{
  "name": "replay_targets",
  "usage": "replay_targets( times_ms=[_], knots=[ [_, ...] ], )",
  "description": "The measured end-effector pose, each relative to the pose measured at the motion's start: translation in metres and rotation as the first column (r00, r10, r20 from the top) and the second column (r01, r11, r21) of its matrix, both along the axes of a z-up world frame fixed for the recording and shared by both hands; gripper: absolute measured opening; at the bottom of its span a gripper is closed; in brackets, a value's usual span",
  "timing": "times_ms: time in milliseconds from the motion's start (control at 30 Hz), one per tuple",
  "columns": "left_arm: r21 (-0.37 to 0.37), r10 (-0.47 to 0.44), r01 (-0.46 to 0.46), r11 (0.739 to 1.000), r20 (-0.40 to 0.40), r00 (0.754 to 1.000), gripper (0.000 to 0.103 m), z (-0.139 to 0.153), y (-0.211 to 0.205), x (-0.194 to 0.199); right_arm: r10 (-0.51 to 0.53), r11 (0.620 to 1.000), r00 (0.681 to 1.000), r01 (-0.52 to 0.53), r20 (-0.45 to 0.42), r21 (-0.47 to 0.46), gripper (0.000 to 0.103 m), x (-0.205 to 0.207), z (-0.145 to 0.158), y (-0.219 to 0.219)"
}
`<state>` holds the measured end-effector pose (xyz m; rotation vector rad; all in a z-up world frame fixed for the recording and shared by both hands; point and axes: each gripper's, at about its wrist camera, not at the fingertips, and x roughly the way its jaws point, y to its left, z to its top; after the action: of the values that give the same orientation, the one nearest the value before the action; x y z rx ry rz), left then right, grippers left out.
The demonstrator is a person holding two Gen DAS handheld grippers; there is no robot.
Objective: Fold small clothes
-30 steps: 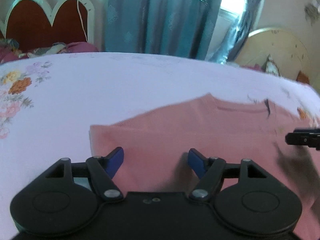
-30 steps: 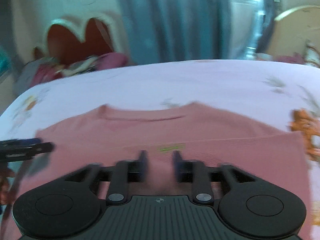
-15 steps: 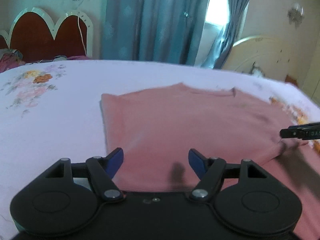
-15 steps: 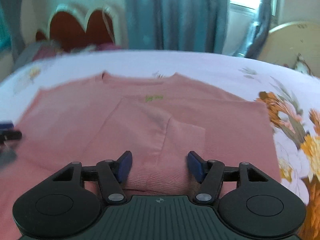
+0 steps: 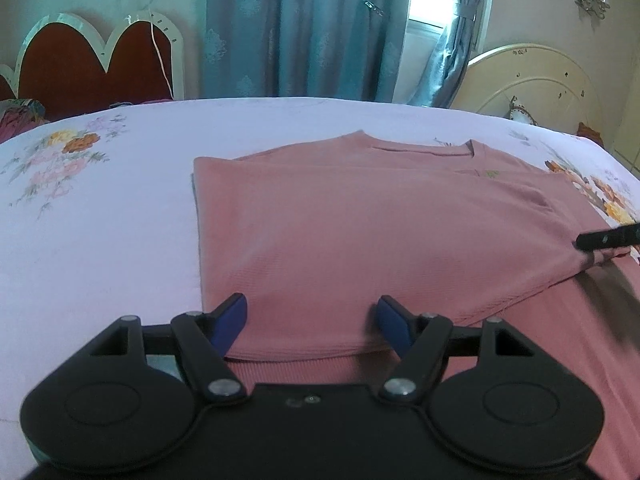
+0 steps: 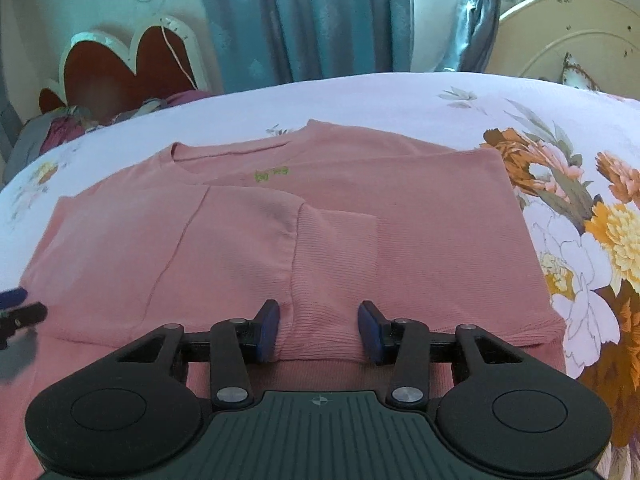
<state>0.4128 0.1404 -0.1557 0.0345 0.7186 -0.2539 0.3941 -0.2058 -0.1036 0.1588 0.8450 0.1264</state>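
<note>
Across the flowered bedsheet (image 5: 120,216) our pink top (image 5: 360,232) lay flat, long axis spanning between us, its near hem just ahead of our left gripper (image 5: 311,322), jaws wide and empty, while our right gripper (image 6: 319,330) was closing astride the cuff (image 6: 334,264).

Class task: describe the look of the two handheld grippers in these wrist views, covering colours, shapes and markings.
The left gripper and right gripper each have black linkage arms, round black housings, silver pivot screws and blue pads. The right's ribbed grey-green body bears a small cross-in-circle mark.
</note>
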Motion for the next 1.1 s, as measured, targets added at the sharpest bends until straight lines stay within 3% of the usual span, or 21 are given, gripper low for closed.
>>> replay_targets(
  times_ms=[67, 167, 267, 400, 433, 467, 500, 533, 700, 900, 1100],
  knots=[
    [-0.002, 0.001, -0.001, 1.000, 0.004, 1.000, 0.071, 0.000, 0.000, -0.001, -0.009, 1.000, 0.999, 0.009, 0.035, -0.002, 0.043, 0.000, 0.007, 0.001],
    [-0.002, 0.004, -0.004, 1.000, 0.012, 1.000, 0.071, -0.001, -0.001, -0.002, -0.042, 0.999, 0.998, 0.041, -0.047, -0.026, 0.043, 0.009, -0.007, -0.003],
    [0.007, 0.003, -0.003, 1.000, 0.016, 1.000, 0.071, -0.001, -0.002, -0.003, -0.037, 0.999, 0.999, 0.037, -0.040, -0.009, 0.043, 0.010, -0.012, -0.008],
    [0.028, -0.021, 0.020, 0.999, 0.017, 1.000, 0.080, -0.001, -0.007, -0.004, -0.042, 0.999, 0.999, 0.042, -0.030, -0.006, 0.044, 0.008, -0.008, -0.008],
    [0.041, -0.023, 0.022, 0.999, 0.018, 1.000, 0.080, 0.000, -0.009, -0.005, -0.057, 0.998, 0.998, 0.057, -0.017, -0.003, 0.049, 0.003, -0.005, -0.010],
    [0.051, -0.026, 0.025, 0.998, 0.018, 1.000, 0.081, 0.001, -0.010, -0.007, -0.076, 0.997, 0.997, 0.076, 0.005, -0.009, 0.069, -0.004, 0.000, -0.011],
    [0.055, -0.025, 0.024, 0.998, 0.017, 1.000, 0.081, 0.003, -0.010, -0.008, -0.083, 0.996, 0.996, 0.083, 0.031, -0.012, 0.077, -0.011, 0.004, -0.013],
    [0.051, -0.023, 0.022, 0.998, 0.017, 1.000, 0.081, 0.005, -0.009, -0.011, -0.080, 0.997, 0.996, 0.080, 0.048, -0.009, 0.078, -0.018, 0.008, -0.014],
    [0.049, -0.001, 0.000, 0.999, 0.033, 0.999, 0.081, 0.012, -0.004, -0.035, -0.064, 0.998, 0.997, 0.065, 0.046, -0.012, 0.078, -0.043, 0.017, -0.026],
    [0.060, 0.102, -0.105, 0.993, 0.044, 0.994, 0.081, 0.019, 0.009, -0.077, -0.088, 0.995, 0.995, 0.087, 0.035, 0.042, 0.078, -0.077, 0.022, -0.054],
    [0.078, 0.176, -0.175, 0.981, -0.003, 0.984, 0.080, 0.019, 0.021, -0.133, -0.102, 0.988, 0.995, 0.099, 0.017, 0.120, 0.078, -0.131, 0.025, -0.095]
  ],
)
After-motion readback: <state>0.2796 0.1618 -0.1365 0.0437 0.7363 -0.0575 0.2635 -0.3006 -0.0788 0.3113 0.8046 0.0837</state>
